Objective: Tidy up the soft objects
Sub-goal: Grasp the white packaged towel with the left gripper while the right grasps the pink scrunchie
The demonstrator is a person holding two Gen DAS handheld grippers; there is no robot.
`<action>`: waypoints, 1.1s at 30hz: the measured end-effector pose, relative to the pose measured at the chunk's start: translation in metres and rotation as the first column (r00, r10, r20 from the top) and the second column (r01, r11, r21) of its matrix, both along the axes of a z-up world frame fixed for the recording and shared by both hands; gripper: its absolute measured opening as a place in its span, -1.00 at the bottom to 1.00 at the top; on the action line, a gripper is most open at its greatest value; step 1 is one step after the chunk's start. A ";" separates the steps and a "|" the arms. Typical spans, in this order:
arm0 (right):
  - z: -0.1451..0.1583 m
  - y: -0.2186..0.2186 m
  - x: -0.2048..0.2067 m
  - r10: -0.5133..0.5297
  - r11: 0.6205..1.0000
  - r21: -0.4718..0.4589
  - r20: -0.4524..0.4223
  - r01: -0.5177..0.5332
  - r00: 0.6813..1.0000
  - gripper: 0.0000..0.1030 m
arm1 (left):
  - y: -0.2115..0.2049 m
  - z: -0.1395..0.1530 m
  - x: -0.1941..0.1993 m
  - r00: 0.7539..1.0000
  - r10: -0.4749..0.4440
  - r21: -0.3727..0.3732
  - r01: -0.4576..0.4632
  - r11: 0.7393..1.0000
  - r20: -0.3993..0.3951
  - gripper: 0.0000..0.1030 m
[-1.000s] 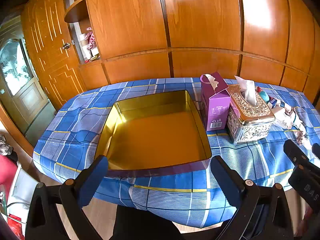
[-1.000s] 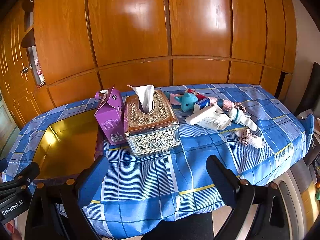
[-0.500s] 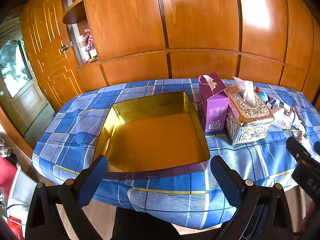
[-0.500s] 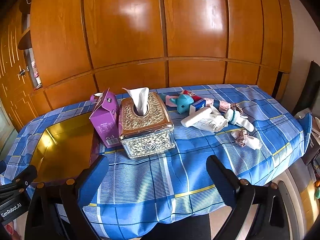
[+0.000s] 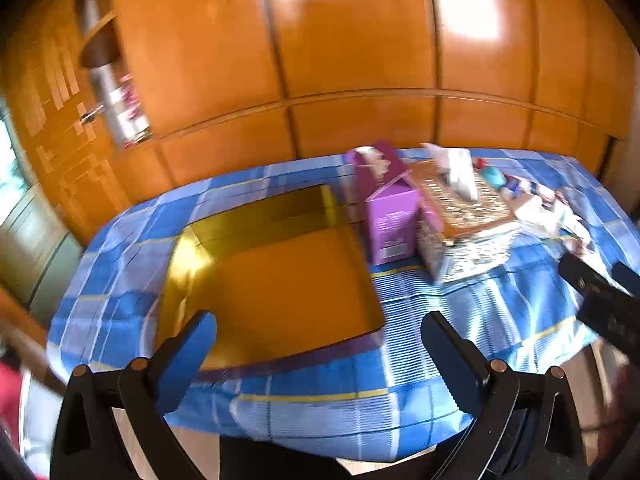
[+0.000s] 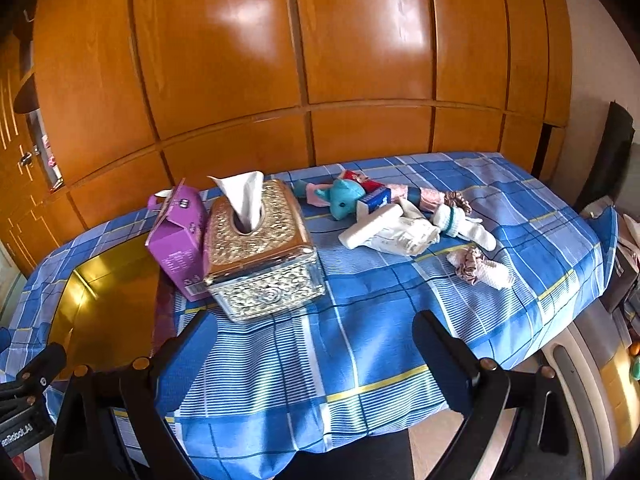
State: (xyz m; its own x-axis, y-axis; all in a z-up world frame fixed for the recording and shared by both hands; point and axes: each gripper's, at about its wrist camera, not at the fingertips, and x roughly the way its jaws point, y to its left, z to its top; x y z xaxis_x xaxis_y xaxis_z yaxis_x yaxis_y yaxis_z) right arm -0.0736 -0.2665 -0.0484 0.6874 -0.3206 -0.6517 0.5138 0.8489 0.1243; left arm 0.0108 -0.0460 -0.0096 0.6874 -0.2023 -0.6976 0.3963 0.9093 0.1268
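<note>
A: Start with the soft things. Where do they lie?

B: In a loose heap ahead and to the right of the right gripper, toward the far side of the blue plaid tablecloth. The right wrist view shows them sharply: a teal plush elephant with pink ears, a white rolled sock lying on folded white cloth, a white sock with a teal band, and nearer, set a little apart, a frilly pinkish scrunchie touching a pale waffle-knit piece.

A: And the left wrist view?

B: Blurred. The heap is only a smear far ahead and right of the left gripper. What that view gives instead is the whole gold tin tray, shallow, square, with a shiny floor, directly ahead of the fingers. The right view catches only its corner, at lower left.

A: What sits between tray and heap?

B: A purple carton with a gabled top, touching an embossed metal tissue box with a white tissue standing out of its slot. Both lie ahead and left of the right gripper.

A: The grippers themselves?

B: Both have their blue-padded jaws spread wide with nothing between them, held over the table's near edge. Each shows at the edge of the other's view. Glossy wooden panels fill the background.
</note>
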 end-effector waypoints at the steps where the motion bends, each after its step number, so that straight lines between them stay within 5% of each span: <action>1: 0.000 -0.008 0.000 -0.006 1.000 0.004 0.008 0.006 1.000 0.93 | -0.003 0.000 0.000 0.999 -0.043 -0.016 0.043 0.999 -0.001 0.99; 7: -0.017 -0.080 -0.002 0.007 0.999 0.035 0.026 -0.008 1.000 1.00 | -0.048 -0.007 0.005 0.953 -0.290 -0.002 0.291 0.957 -0.087 0.99; 11: -0.050 -0.144 -0.009 -0.054 0.989 0.131 -0.087 0.066 0.995 0.99 | -0.080 -0.021 0.010 0.877 -0.406 -0.116 0.389 0.914 -0.257 1.00; 14: -0.058 -0.172 -0.015 -0.080 0.996 0.041 -0.108 0.085 0.991 0.87 | -0.099 -0.030 0.016 0.846 -0.412 -0.190 0.368 0.910 -0.338 0.99; 18: -0.071 -0.208 -0.005 -0.009 1.000 0.011 -0.173 0.011 0.985 0.70 | -0.115 -0.033 0.026 0.847 -0.405 -0.246 0.335 0.910 -0.344 1.00; 25: -0.100 -0.228 0.023 0.136 0.985 -0.061 -0.293 -0.161 0.946 0.51 | -0.144 -0.036 0.031 0.803 -0.455 -0.281 0.367 0.887 -0.385 1.00; 29: -0.116 -0.238 0.035 0.162 0.984 -0.024 -0.310 -0.178 0.937 0.44 | -0.168 -0.034 0.025 0.780 -0.502 -0.270 0.426 0.864 -0.373 1.00; 33: -0.133 -0.249 0.040 0.135 0.990 0.014 -0.317 -0.138 0.939 0.14 | -0.196 -0.032 0.022 0.759 -0.540 -0.264 0.473 0.841 -0.363 1.00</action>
State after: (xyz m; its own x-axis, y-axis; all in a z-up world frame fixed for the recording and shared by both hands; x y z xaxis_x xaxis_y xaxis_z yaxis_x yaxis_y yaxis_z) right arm -0.0332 -0.5155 -0.1814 0.4834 -0.2443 -0.8406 0.4048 0.9138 -0.0328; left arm 0.0332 -0.2422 -0.0415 0.1139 -0.5617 -0.8195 0.7873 0.5541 -0.2704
